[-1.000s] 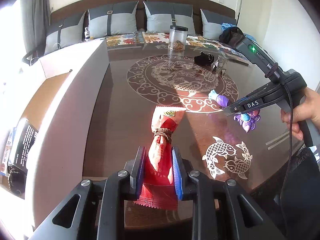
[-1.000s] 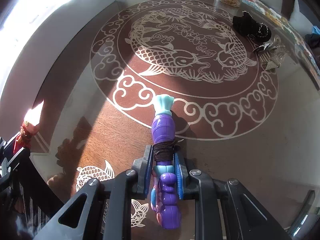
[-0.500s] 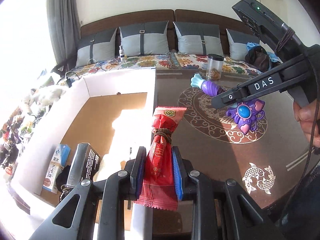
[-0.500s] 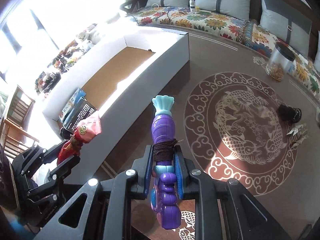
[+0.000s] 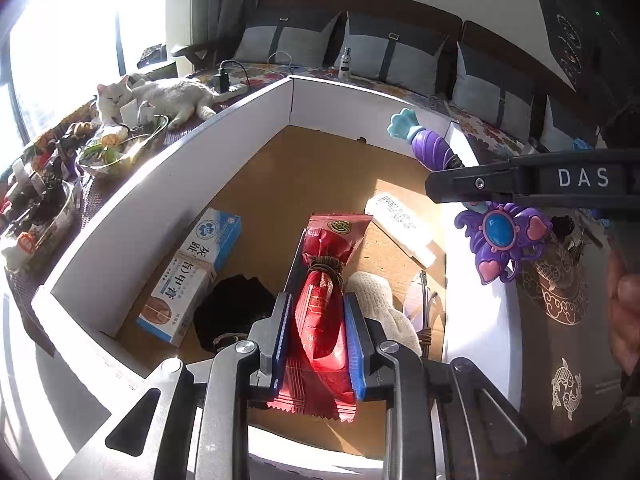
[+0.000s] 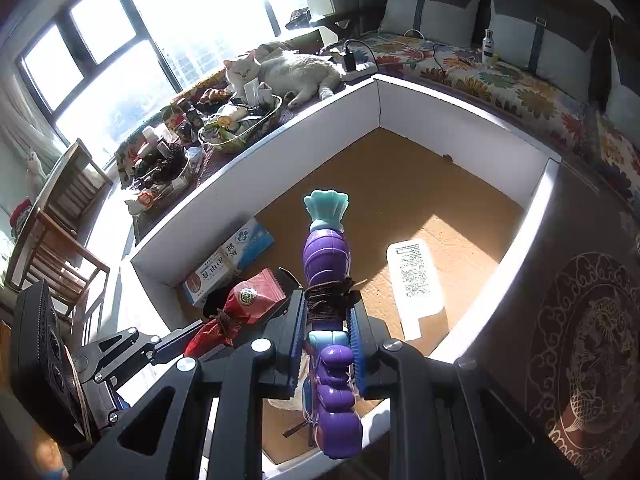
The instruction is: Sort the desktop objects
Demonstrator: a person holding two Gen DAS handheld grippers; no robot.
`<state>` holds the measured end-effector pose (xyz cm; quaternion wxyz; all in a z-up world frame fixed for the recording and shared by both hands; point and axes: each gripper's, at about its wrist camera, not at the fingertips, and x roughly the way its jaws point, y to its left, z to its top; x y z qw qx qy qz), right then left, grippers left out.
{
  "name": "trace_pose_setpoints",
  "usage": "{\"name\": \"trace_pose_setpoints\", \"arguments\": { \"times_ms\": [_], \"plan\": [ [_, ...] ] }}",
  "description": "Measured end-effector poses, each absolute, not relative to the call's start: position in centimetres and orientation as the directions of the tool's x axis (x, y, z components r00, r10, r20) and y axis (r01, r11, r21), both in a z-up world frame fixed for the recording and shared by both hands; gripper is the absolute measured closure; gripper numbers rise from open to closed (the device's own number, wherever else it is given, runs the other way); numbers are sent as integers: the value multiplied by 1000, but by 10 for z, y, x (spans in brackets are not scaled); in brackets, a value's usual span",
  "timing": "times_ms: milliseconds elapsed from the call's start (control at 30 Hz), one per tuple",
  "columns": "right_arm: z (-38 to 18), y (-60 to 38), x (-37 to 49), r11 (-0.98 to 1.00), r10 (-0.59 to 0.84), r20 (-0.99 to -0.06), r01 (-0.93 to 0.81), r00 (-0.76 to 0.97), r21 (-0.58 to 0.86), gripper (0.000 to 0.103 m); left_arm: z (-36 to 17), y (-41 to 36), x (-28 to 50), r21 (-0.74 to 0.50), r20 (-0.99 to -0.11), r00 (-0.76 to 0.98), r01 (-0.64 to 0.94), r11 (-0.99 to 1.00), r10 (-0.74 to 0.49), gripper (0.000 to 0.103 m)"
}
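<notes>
Over on the left side of the white box (image 5: 256, 108) there's already a pile sitting on the cardboard floor: a blue-and-white carton (image 5: 192, 276), something black (image 5: 236, 312), a knit glove (image 5: 380, 304), and a flat white pack (image 5: 400, 222) further right, so I'd say a good chunk of the sorting is done. My left gripper (image 5: 316, 336) hangs right above that pile, jaws pinching a red snack packet (image 5: 324, 312) tied with a band, so it looks about ready to drop but isn't in yet. Moving right, my right gripper (image 6: 326, 334) is clamped on a purple toy wand (image 6: 326, 256), also held up over the box's inside, not released either. So two items are basically at the finish line. Further right on the brown patterned table (image 6: 580, 320), in the left camera I can just make out something small and dark (image 5: 564, 226) past the wand's head, so probably a few bits are left to fetch after these two go in.
</notes>
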<state>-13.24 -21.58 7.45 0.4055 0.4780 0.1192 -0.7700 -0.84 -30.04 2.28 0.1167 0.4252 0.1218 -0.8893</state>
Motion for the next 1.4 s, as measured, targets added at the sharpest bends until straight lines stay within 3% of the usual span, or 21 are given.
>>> {"name": "trace_pose_setpoints", "arguments": {
  "times_ms": [100, 133, 167, 200, 233, 267, 333, 467, 533, 633, 767, 933, 1200, 1400],
  "plan": [
    [49, -226, -135, -654, -473, -862, 728, -180, 207, 79, 8, -303, -11, -126, -815, -572, 330, -936, -91, 72],
    [40, -227, -137, -658, -462, -874, 720, -154, 221, 68, 8, -298, -9, -110, -814, -571, 323, -940, -101, 62],
    [34, -225, -139, -665, -456, -879, 709, -140, 232, 52, 9, -293, -10, -103, -812, -574, 313, -944, -102, 43],
    [33, -221, -138, -671, -465, -874, 700, -142, 244, 45, 11, -287, -10, -95, -807, -581, 304, -948, -105, 33],
    [36, -214, -137, -672, -487, -859, 696, -158, 253, 38, 15, -279, -9, -77, -798, -590, 303, -950, -123, 14],
    [41, -205, -134, -672, -510, -841, 695, -182, 257, 37, 20, -273, -6, -56, -784, -603, 308, -950, -150, 6],
    [56, -184, -128, -672, -548, -800, 698, -244, 247, 33, 27, -261, -2, -35, -760, -626, 309, -950, -176, 5],
    [81, -110, -102, -719, -563, -686, 682, -462, 130, 5, 37, -235, 10, -65, -726, -673, 273, -960, -142, 5],
    [76, -63, -91, -775, -510, -654, 628, -559, 66, 1, 42, -217, 18, -90, -702, -704, 238, -967, -108, 5],
    [41, 13, -83, -863, -358, -679, 504, -641, -20, 1, 51, -182, 25, -129, -677, -736, 144, -981, -19, 5],
    [-10, 117, -82, -936, -139, -769, 336, -624, -103, 1, 58, -118, 28, -169, -668, -734, -14, -986, 125, 5],
    [-30, 221, -68, -985, -10, -774, 139, -634, -102, 1, 28, -37, 10, -205, -741, -621, -155, -967, 256, 5],
    [-25, 281, -44, -1000, 18, -727, -12, -686, -13, 1, -43, 29, -27, -106, -850, -489, -204, -973, 196, 5],
    [-22, 274, -47, -998, 21, -697, 21, -717, -52, 1, -56, 48, -60, -21, -859, -500, -178, -984, 109, 5]
  ]
}}
